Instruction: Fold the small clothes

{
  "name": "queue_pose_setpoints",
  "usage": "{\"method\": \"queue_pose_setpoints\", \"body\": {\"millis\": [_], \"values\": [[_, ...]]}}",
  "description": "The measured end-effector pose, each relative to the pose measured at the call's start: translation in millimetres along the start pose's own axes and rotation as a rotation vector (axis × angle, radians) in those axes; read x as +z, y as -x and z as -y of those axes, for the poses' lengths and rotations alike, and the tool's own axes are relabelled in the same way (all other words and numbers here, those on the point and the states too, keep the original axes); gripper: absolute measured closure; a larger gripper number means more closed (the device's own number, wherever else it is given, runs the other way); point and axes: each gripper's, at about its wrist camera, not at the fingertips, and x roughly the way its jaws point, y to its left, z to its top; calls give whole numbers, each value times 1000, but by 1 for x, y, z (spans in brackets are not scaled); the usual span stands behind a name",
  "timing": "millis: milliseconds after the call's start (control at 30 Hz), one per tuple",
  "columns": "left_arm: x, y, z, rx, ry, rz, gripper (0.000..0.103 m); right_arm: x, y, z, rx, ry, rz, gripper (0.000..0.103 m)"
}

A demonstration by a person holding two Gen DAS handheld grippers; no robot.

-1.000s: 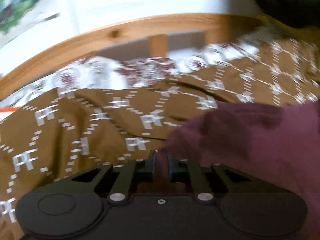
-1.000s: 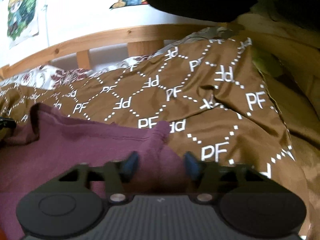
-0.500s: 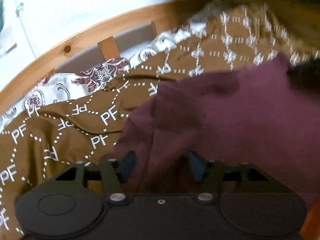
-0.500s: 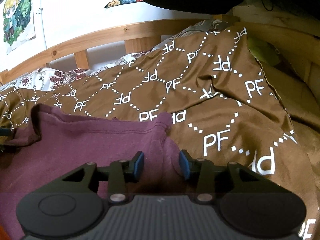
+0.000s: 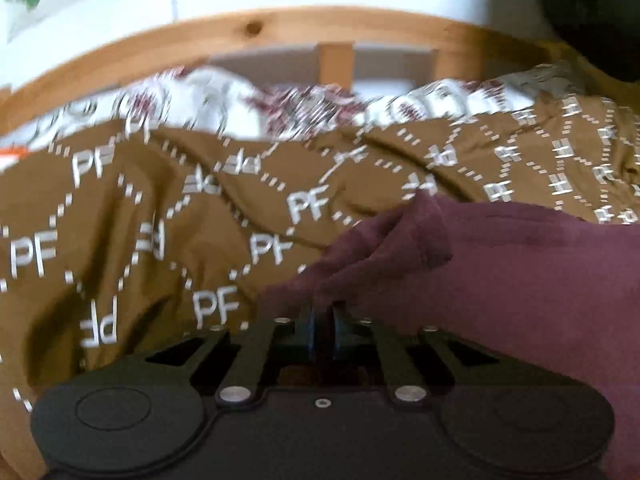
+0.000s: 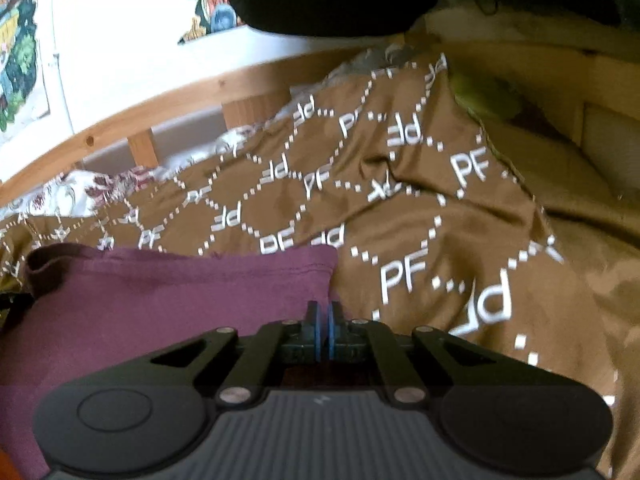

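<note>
Brown PF-printed bedspread (image 6: 400, 208) covers a pine-railed bed (image 5: 240, 36) beside white wall (image 6: 120, 40).

1. One maroon garment (image 5: 520, 280) lay on the brown blanket (image 5: 140, 220).
2. One brown blanket, printed "PF", covered the bed.
3. One floral sheet (image 5: 224, 96) showed beyond the blanket.
4. One wooden bed rail (image 5: 248, 32) ran behind the blanket.
5. Two posters (image 6: 18, 60) hung above the rail.
</note>
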Motion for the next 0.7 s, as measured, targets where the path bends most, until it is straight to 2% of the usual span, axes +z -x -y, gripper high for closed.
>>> {"method": "queue_pose_setpoints", "body": {"millis": [67,167,267,300,333,400,433,467,567,700], "values": [[0,-5,-10,-4,62,-31,76,-2,0,-3,-12,23,4,98],[4,-7,-27,-49,169,-39,75,-3,2,-5,-16,35,7,98],[8,-3,-25,-30,132,-19,70,-4,4,-4,-19,28,8,96],[9,-2,-22,-18,104,-11,62,-5,6,-3,-17,22,8,93],[9,-2,-18,-4,78,-7,56,-5,9,-3,-14,14,6,89],[9,-1,-15,37,60,0,30,-8,18,-2,-8,-1,1,77],[8,-2,-14,57,55,1,27,-10,23,-2,2,-4,2,62],[7,-2,-14,57,54,-2,26,-12,30,-3,14,-4,4,51],[4,1,-16,5,74,-24,22,-24,53,-11,49,20,13,41],[-10,25,-12,-4,84,26,4,-41,69,-24,62,55,-3,40]]}}
